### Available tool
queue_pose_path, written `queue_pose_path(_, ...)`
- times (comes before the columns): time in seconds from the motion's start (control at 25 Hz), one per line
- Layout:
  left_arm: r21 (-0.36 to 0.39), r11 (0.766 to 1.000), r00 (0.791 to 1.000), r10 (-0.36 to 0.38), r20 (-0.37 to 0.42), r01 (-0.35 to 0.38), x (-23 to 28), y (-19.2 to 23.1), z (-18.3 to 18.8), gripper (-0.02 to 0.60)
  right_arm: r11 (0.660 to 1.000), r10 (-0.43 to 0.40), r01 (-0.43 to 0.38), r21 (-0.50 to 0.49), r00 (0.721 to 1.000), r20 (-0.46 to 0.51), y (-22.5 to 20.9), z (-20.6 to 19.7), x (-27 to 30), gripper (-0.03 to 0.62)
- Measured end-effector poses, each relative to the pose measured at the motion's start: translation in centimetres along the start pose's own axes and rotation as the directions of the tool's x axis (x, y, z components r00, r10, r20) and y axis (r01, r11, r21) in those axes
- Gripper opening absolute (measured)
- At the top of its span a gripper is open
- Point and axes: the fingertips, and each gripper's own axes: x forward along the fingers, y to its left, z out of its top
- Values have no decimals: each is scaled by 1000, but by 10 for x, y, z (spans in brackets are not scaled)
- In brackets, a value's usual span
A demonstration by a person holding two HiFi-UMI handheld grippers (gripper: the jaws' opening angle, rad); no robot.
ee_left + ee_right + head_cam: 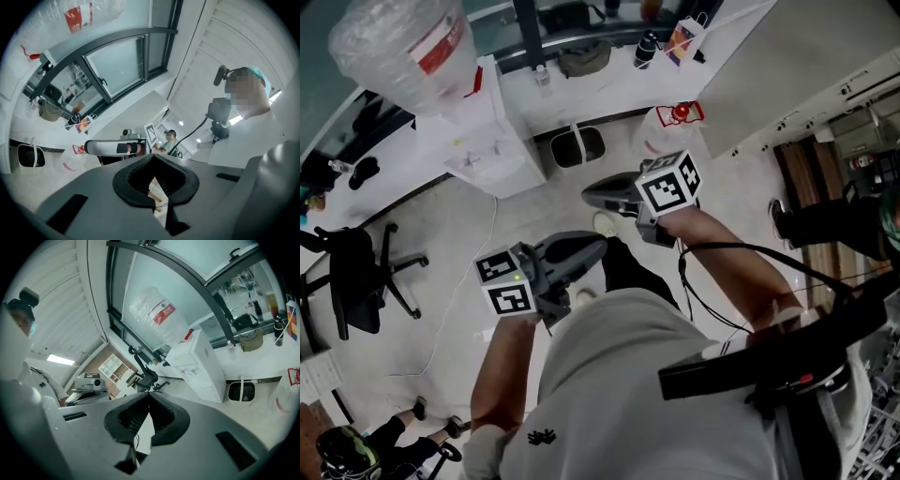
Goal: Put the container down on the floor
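Left tongs [598, 247] and right tongs [591, 198] are pinched shut, empty. A clear jug [661, 131] stands on the floor [441, 281] beyond them. Best to draw back without nudging it.

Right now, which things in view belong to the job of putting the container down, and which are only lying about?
Job: clear plastic jug with red handle, probably the container, standing on the floor; left gripper and right gripper, both shut, empty.
Lying about: white water dispenser; black office chair; white waste bin; grey bag on the counter.
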Motion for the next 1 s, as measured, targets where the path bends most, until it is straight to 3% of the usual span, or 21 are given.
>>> queue_pose_path(1.0, 0, 1000, 1000, 10, -18, -10, -12, 2, -1, 9, 999, 27, -27, 29, 999, 28, 23, -3, 9, 17)
